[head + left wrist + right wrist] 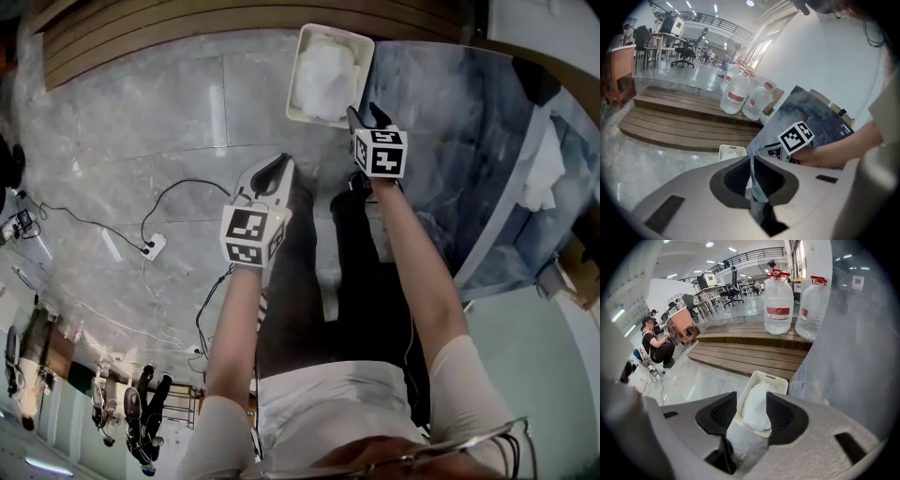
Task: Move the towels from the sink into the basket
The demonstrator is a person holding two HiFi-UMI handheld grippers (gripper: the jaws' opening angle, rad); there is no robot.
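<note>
A white basket (pixel 302 56) stands on the marble floor and holds a crumpled white towel (pixel 323 75). My right gripper (pixel 359 114) hangs over the basket's near right corner, pointing steeply down. In the right gripper view its jaws stand open (pixel 752 401); the towel (pixel 757 406) shows between them, lying in the basket (pixel 766 377), and the pads do not press on it. My left gripper (pixel 279 167) hovers lower left of the basket, shut with nothing in it (pixel 751 161). From there the basket (pixel 732 151) and the right gripper's marker cube (pixel 797 136) are visible.
A blue-grey marbled counter (pixel 441 141) runs along the right, with a white cloth (pixel 544 178) beyond it. A wooden platform (pixel 745 357) with large water jugs (pixel 778 305) lies behind the basket. A power strip (pixel 153 246) and cables lie left. A person (pixel 656 345) crouches far off.
</note>
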